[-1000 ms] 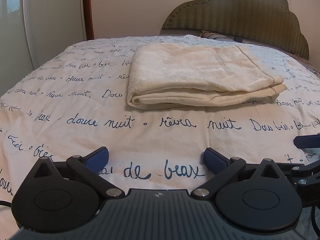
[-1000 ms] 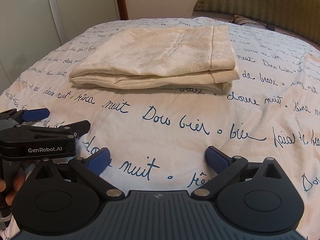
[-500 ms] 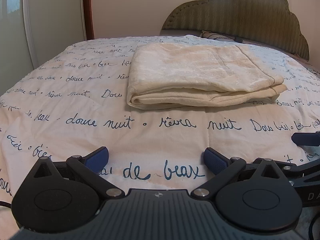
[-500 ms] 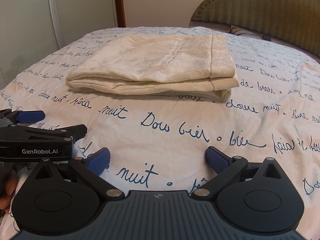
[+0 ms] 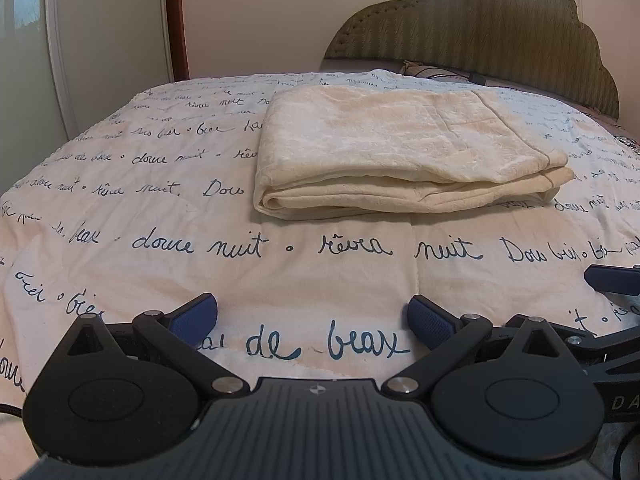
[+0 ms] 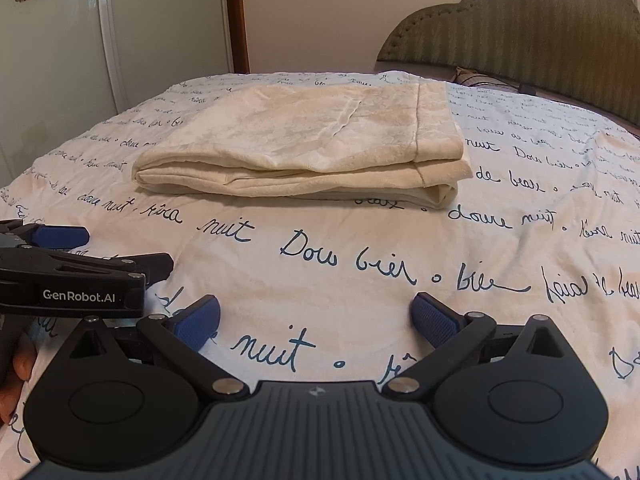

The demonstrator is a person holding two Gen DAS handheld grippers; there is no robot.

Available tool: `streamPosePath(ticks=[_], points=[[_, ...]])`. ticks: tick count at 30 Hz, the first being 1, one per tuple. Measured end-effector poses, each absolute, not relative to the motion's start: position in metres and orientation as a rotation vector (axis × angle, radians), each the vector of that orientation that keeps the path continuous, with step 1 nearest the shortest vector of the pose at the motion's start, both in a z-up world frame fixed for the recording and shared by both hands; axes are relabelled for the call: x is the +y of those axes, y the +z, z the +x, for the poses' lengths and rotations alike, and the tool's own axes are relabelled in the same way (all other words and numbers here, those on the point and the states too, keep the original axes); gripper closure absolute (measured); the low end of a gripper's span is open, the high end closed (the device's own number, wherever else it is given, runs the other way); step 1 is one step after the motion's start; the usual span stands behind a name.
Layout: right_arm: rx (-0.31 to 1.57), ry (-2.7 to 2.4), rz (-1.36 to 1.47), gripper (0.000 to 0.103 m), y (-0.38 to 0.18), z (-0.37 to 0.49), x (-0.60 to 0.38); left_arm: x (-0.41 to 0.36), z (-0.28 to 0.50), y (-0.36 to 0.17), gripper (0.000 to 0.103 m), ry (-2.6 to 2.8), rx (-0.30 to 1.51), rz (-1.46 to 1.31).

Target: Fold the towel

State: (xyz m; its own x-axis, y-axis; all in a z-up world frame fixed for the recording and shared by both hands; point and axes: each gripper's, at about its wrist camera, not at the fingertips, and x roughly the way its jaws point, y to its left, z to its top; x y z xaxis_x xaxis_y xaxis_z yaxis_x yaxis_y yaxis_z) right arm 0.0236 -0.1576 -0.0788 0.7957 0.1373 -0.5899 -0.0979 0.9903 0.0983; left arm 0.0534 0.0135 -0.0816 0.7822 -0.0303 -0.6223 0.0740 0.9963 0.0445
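A cream towel (image 5: pixel 396 148) lies folded into a thick flat rectangle in the middle of the bed, also seen as the towel (image 6: pixel 312 148) from the right wrist. My left gripper (image 5: pixel 313 318) hovers low over the bedspread well in front of the towel, open, with nothing between its blue pads. My right gripper (image 6: pixel 316 320) is likewise open and empty, short of the towel's near edge. Neither touches the towel. The left gripper's body and one blue fingertip (image 6: pixel 60 236) show at the left edge of the right wrist view.
A white bedspread (image 5: pixel 280 248) with blue handwritten words covers the bed. A green padded headboard (image 5: pixel 500 28) stands behind, with a pillow (image 5: pixel 424 69) at its foot. White wardrobe doors (image 6: pixel 60 60) stand to the left. A person's fingers (image 6: pixel 16 372) hold the left gripper.
The right gripper has tilted up and drawn back a little, so the towel sits lower in its view. The left gripper has barely moved. The towel is unchanged.
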Motion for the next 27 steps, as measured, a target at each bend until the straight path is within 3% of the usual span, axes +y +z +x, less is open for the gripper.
streamPosePath(ticks=[27], points=[[0.630,0.131,0.082,0.000,-0.0790,0.0221,-0.1597,0.0133,0.0529,-0.0817,0.000,-0.057,0.670,0.065]])
